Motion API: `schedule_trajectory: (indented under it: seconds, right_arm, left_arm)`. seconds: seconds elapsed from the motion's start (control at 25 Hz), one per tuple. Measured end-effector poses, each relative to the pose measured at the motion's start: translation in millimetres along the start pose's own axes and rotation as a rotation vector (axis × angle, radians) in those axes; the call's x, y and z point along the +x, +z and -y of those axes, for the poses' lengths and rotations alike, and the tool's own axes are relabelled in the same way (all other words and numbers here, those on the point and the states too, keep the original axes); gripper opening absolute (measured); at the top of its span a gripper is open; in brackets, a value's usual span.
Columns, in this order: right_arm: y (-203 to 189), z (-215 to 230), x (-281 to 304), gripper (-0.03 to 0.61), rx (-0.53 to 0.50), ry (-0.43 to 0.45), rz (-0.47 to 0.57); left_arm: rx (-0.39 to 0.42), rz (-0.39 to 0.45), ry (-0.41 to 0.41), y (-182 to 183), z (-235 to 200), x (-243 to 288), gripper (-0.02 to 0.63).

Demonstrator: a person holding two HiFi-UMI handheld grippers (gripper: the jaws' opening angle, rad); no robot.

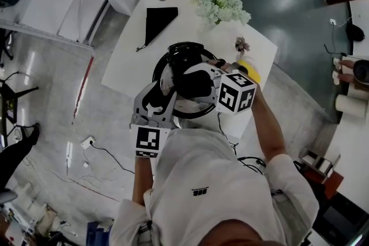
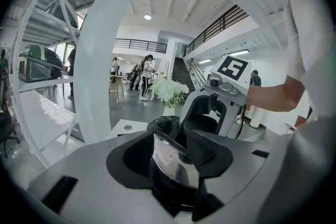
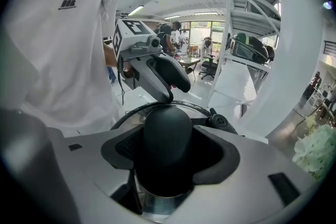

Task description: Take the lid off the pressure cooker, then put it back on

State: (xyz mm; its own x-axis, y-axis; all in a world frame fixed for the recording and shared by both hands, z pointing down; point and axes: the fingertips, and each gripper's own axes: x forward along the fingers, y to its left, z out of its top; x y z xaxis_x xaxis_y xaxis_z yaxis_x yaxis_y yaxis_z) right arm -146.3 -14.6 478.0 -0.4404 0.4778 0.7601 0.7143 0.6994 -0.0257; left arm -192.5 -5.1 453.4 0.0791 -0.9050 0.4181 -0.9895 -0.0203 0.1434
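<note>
The steel pressure cooker [image 1: 173, 63] stands mid-table, with its lid on it as far as I can see. My right gripper [image 1: 193, 83] comes over it from the right. In the right gripper view the lid's black knob [image 3: 168, 131] fills the gap between the jaws of the right gripper [image 3: 168, 152], which are shut on it. My left gripper [image 1: 158, 102] presses in from the near left. In its own view the left gripper [image 2: 176, 165] is closed around a black side handle [image 2: 173, 194] below the shiny pot wall [image 2: 168, 157]. A black lid bar crosses toward the right pad.
On the white table [image 1: 132, 60] lie a black cloth [image 1: 157, 19], a bunch of white flowers [image 1: 221, 3], a small dried flower [image 1: 241, 43] and a yellow object [image 1: 249, 69]. White shelving [image 3: 247, 18] stands nearby. Cables trail on the floor [image 1: 86, 147].
</note>
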Motion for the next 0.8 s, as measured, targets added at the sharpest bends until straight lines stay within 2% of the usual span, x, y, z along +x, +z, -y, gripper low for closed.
schedule_trajectory:
  seconds: [0.8]
  right_arm:
    - [-1, 12, -1, 0.276, 0.228, -0.207, 0.023]
  left_arm:
    - [0.061, -0.004, -0.054, 4, 4, 2, 0.207]
